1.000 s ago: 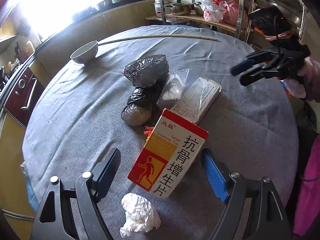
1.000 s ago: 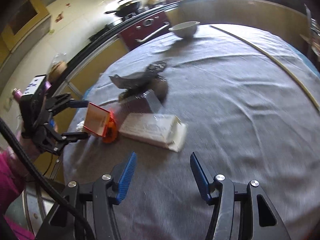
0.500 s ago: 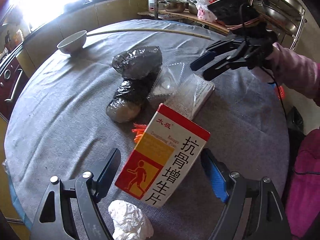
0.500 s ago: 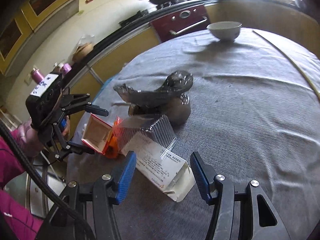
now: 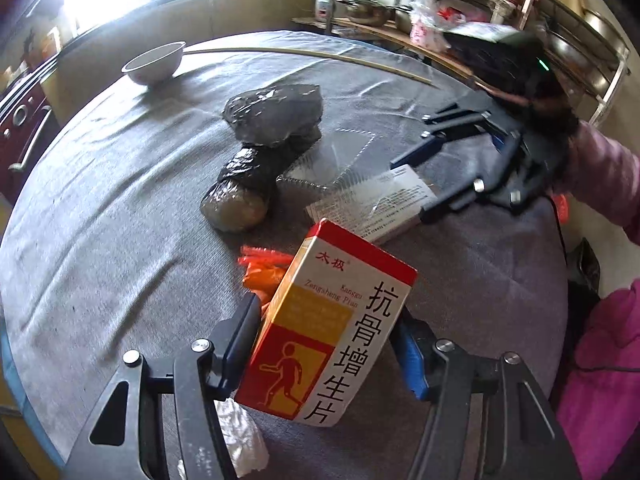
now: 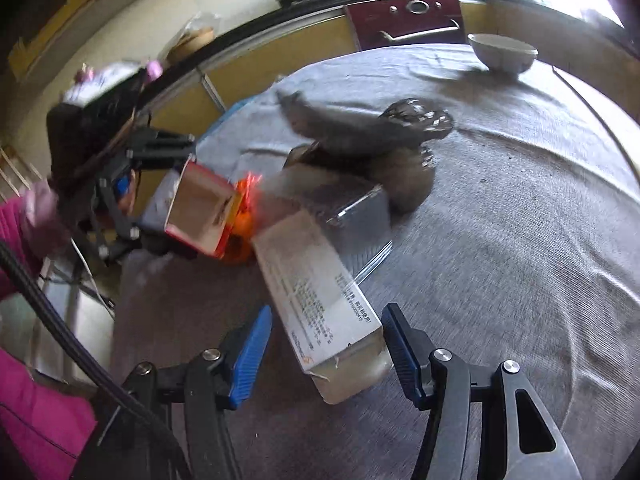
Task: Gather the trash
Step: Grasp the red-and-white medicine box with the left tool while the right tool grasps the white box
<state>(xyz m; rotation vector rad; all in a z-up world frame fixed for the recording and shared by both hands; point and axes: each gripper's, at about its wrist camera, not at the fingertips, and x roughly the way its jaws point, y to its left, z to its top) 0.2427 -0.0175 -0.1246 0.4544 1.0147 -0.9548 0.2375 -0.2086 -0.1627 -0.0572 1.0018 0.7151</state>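
Observation:
My left gripper (image 5: 328, 344) is shut on a red, yellow and white medicine box (image 5: 328, 332) and holds it over the grey table; it also shows in the right wrist view (image 6: 202, 210). My right gripper (image 6: 326, 354) is open, its fingers on either side of the near end of a white carton (image 6: 320, 300) that lies on the table, also in the left wrist view (image 5: 380, 204). A clear plastic tray (image 5: 344, 160), an orange wrapper (image 5: 260, 268), black plastic bags (image 5: 264, 132) and a crumpled white tissue (image 5: 240, 436) lie nearby.
A white bowl (image 5: 154, 62) and a long thin stick (image 5: 312, 58) lie at the far side of the round table (image 5: 100, 208). Kitchen counters, an oven (image 6: 404, 26) and a shelf with pots (image 5: 380, 8) surround it.
My left gripper has shut on the medicine box. My right gripper has moved in over the white carton until its open fingers flank the carton's end.

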